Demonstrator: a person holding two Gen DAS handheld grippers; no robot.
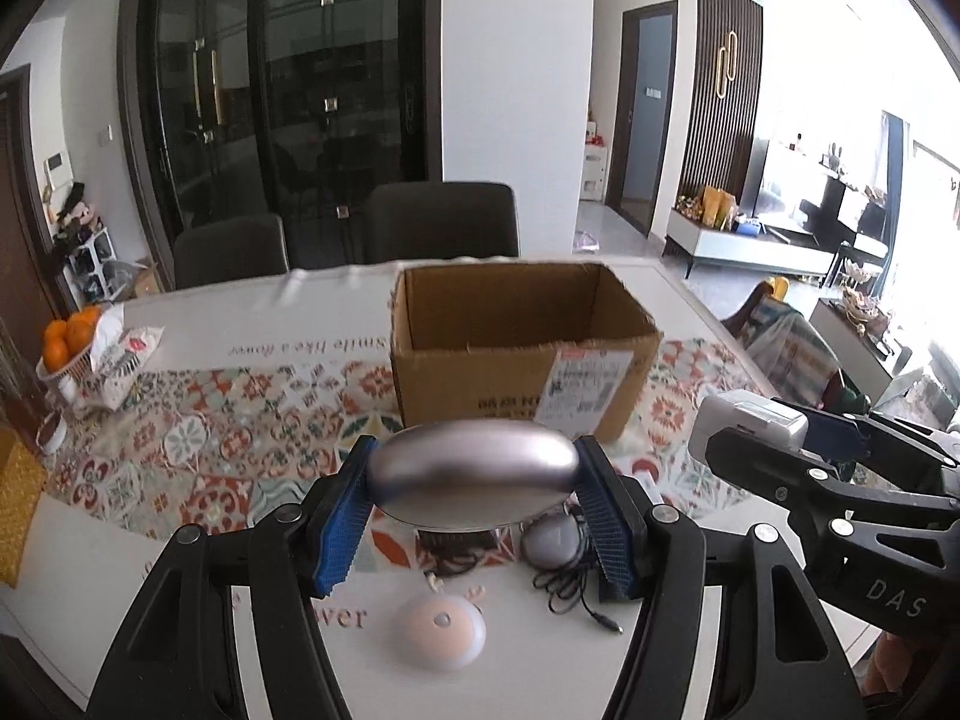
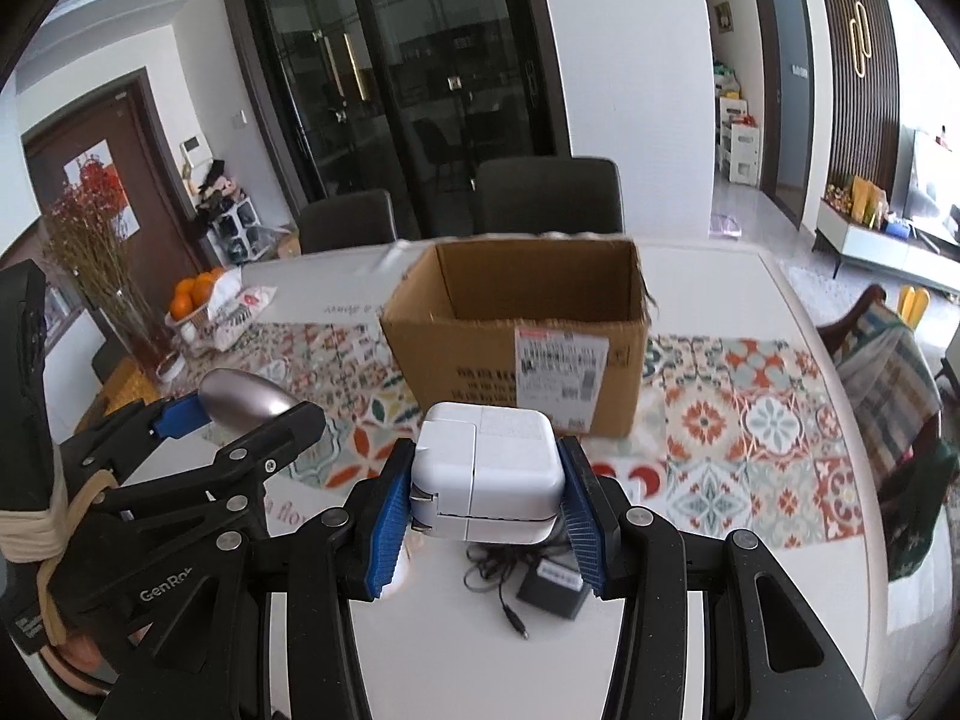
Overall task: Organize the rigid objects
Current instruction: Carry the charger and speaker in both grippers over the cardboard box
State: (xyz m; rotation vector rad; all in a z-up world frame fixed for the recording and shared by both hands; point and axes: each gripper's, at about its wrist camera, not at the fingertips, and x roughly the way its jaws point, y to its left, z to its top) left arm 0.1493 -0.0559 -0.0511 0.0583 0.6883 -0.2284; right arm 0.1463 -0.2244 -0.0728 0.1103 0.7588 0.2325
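My left gripper (image 1: 474, 492) is shut on a smooth silver oval case (image 1: 474, 471), held above the table. My right gripper (image 2: 487, 498) is shut on a white square power adapter (image 2: 489, 471), also lifted off the table. Each gripper shows in the other's view: the right gripper (image 1: 762, 438) at the right edge, the left gripper (image 2: 240, 414) at the left with the silver case (image 2: 243, 402). An open cardboard box (image 1: 516, 354) (image 2: 516, 348) stands just beyond both, its inside bare where I can see.
On the patterned tablecloth (image 2: 750, 420) below lie a round pinkish-white device (image 1: 438, 630), a grey puck with a black cable (image 1: 552, 540) and a black adapter (image 2: 555, 588). A basket of oranges (image 1: 66, 342) and a vase of dried flowers (image 2: 102, 276) stand far left. Two chairs (image 1: 441, 222) stand behind the table.
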